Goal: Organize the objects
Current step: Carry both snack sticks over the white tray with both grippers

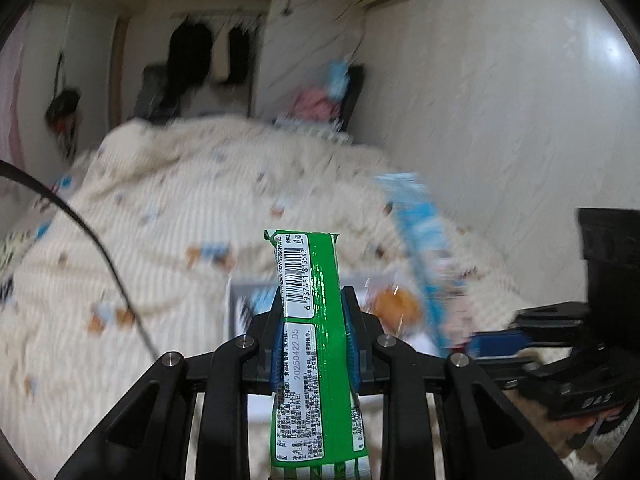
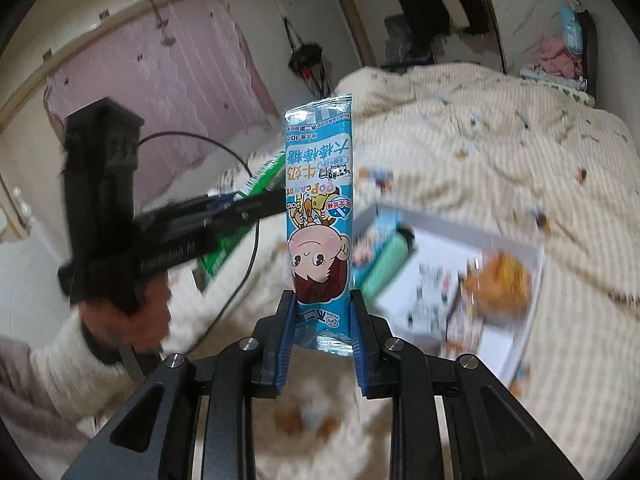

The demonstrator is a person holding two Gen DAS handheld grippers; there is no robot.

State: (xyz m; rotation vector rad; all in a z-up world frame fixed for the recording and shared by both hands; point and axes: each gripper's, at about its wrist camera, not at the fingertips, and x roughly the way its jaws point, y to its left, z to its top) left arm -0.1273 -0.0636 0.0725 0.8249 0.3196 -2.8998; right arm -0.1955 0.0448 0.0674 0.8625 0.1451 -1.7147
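My left gripper (image 1: pixel 312 304) is shut on a green candy packet (image 1: pixel 316 280) that stands upright between its blue pads, barcode side facing me. My right gripper (image 2: pixel 322 308) is shut on the lower end of a blue lollipop packet (image 2: pixel 320 216) printed with a cartoon face. Both are held above a bed. In the right wrist view the left gripper (image 2: pixel 256 210) is at the left with the green packet (image 2: pixel 262 180), held by a person's hand (image 2: pixel 132 320). In the left wrist view the right gripper (image 1: pixel 492 340) and the blurred blue packet (image 1: pixel 420 248) are at the right.
A white shallow tray (image 2: pixel 440 229) lies on the cream patterned quilt (image 2: pixel 500 140). In it are a mint-green cylinder (image 2: pixel 388 264), an orange snack pack (image 2: pixel 500 284) and other packets. A black cable (image 1: pixel 104 256) crosses the quilt. Walls and hanging clothes stand behind the bed.
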